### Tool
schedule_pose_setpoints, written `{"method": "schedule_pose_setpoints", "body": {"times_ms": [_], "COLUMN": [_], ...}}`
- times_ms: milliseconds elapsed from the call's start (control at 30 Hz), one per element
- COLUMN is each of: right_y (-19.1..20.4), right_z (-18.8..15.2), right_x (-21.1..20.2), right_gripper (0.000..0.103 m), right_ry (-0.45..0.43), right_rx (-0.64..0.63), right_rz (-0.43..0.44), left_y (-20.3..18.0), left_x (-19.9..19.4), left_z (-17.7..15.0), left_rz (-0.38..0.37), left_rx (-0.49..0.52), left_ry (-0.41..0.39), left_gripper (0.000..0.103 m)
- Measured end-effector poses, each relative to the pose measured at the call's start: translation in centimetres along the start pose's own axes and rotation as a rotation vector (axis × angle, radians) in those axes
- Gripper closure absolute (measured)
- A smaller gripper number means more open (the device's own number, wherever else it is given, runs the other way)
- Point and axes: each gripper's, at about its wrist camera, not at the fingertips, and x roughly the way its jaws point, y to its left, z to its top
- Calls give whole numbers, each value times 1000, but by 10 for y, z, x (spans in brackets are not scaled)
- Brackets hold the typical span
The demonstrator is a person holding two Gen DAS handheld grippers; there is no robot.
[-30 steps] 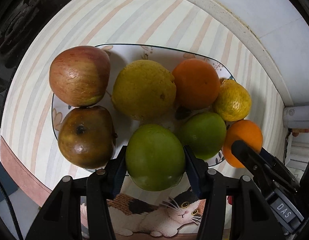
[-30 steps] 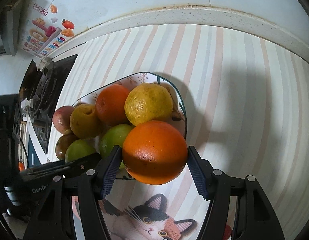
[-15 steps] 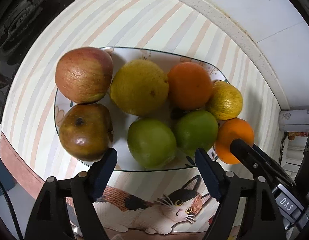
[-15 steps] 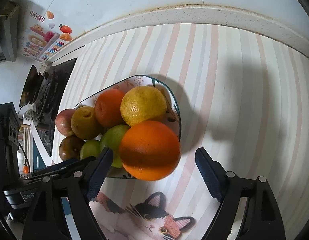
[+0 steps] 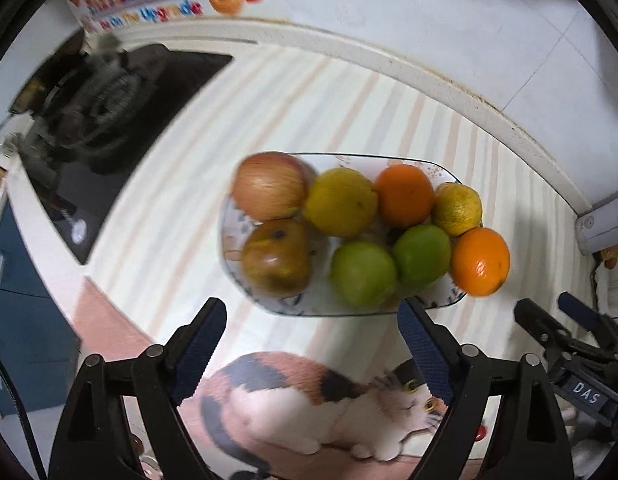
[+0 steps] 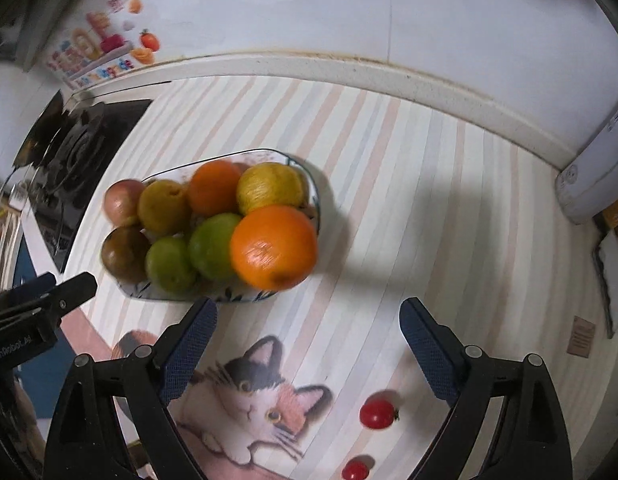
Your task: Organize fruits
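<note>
A patterned plate (image 5: 233, 248) (image 6: 315, 196) on the striped mat holds several fruits: a red apple (image 5: 269, 186), a brown apple (image 5: 277, 258), a yellow pear (image 5: 341, 202), two oranges (image 5: 405, 196) (image 6: 273, 248), a yellow citrus (image 5: 457, 208) and two green fruits (image 5: 363, 272) (image 5: 423, 254). My left gripper (image 5: 311, 336) is open and empty, drawn back from the plate's near edge. My right gripper (image 6: 307, 336) is open and empty, also back from the plate, near the big orange at the plate's right end.
A gas stove (image 5: 97, 92) (image 6: 69, 152) lies left of the mat. A white box (image 6: 589, 184) stands at the right by the wall. Two cherry tomatoes (image 6: 377, 414) (image 6: 356, 470) lie on the mat near a cat picture (image 6: 249, 396).
Both grippers opened, letting go of the green fruit and the orange, which now rest on the plate. Both have pulled back and up from the plate.
</note>
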Motion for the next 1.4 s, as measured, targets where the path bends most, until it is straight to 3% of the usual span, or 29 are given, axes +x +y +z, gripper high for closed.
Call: {"method": "schedule_pose_setpoints", "body": {"times_ms": [333, 833, 1167, 1400], "right_y": [38, 44, 39, 35], "right_z": [-48, -105, -119, -124], "right_x": [-69, -190, -261, -282], "right_gripper": [8, 8, 4, 4], "right_ry": [-102, -225, -314, -331], "right_rx": [-58, -116, -149, -152], "right_rz": [-24, -1, 30, 52], "left_y": [20, 9, 0, -5], "left_x": [-62, -165, -221, -234], "left_z": [-45, -116, -141, -151], "left_rz": [13, -48, -38, -29], "left_rx": [4, 14, 6, -2], "left_ry": [-119, -250, -326, -327], "left_gripper": [16, 16, 16, 16]}}
